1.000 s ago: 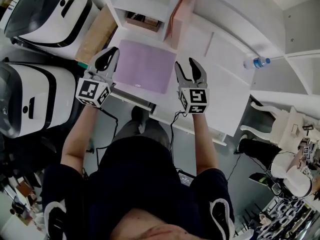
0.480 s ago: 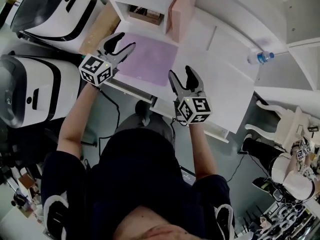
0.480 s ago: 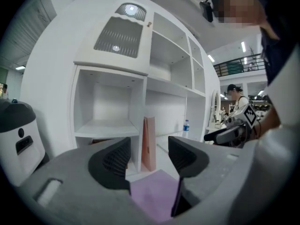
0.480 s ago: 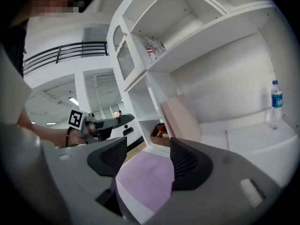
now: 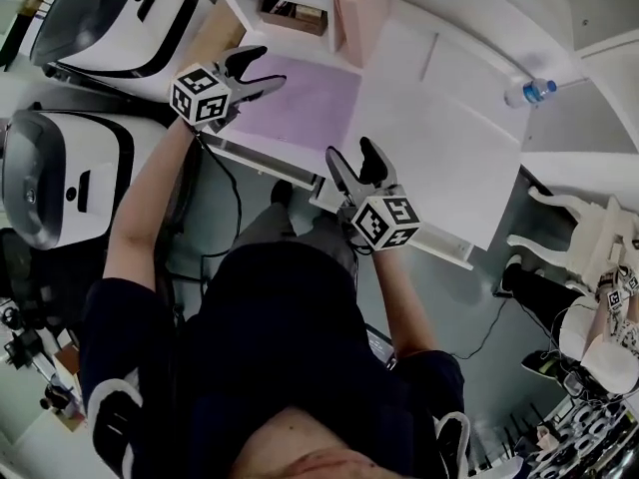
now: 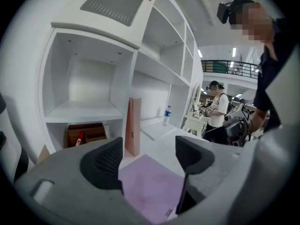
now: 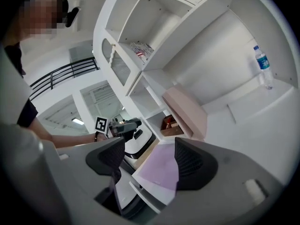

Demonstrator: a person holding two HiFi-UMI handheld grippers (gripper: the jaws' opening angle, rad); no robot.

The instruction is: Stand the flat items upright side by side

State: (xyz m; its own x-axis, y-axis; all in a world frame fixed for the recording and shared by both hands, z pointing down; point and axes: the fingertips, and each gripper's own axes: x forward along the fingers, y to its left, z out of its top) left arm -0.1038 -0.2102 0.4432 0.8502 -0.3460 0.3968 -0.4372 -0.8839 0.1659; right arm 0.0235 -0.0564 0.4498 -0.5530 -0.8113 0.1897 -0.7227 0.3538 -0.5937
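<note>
the purple flat item (image 5: 300, 108) lies flat on the white desk (image 5: 439, 158), just in front of the pink item (image 5: 359, 8), which already stands upright at the shelf divider. the left gripper (image 5: 272, 66) is at its left edge and the right gripper (image 5: 349, 151) near its front corner; both pairs of jaws have just been opening and stand spread, with nothing between them. advised: work one jaw under an edge, pinch firmly, then tip it up beside the pink item.

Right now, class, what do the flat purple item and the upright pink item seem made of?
Purple item: probably thin card or plastic, matte; lies flat, no glare. Pink item: likely stiff board, matte; stands upright, straight-edged.
</note>
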